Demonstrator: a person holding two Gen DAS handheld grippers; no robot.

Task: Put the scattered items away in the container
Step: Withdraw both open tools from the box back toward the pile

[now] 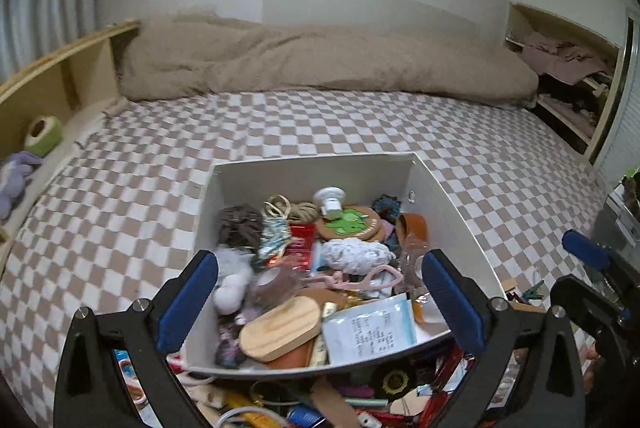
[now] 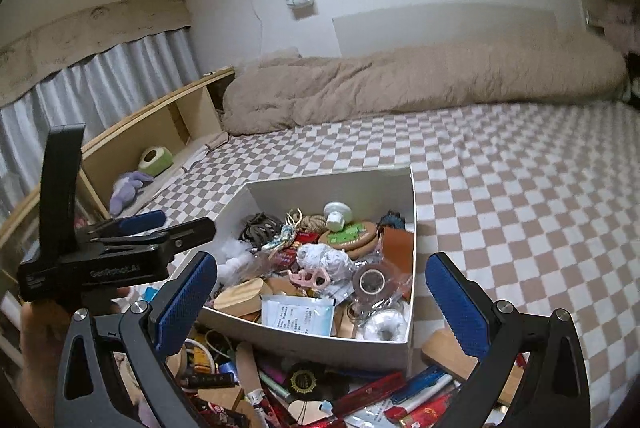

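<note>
A: Two grippers, both with jaws wide and nothing between them. Our left gripper (image 1: 320, 298) hangs over the near half of the box (image 1: 448, 203); our right gripper (image 2: 322, 298) frames the box's near wall and the heap below it.

B: So we hold nothing. How full is the box?

A: Well filled, we judge. A wooden block (image 1: 280, 326), a white packet (image 1: 370, 328), a pink clip (image 1: 360, 278), a green coaster (image 1: 350, 222), twine, tape and hair ties all lie inside, piled to about the rim on the near side.

B: And what is left?

A: Plenty. A loose pile (image 2: 304, 384) sits on the bed (image 2: 520, 187) just in front of the box, touching its near wall: red wrappers, a black rosette (image 2: 302, 382), wooden pieces, cords. A second wooden block (image 2: 452, 352) lies beside the box's right corner.

B: Then we are past the middle, not near the end?

A: That is our guess. The pile lies below and nearer than both sets of jaws, so the next pick means dipping back toward us.
</note>
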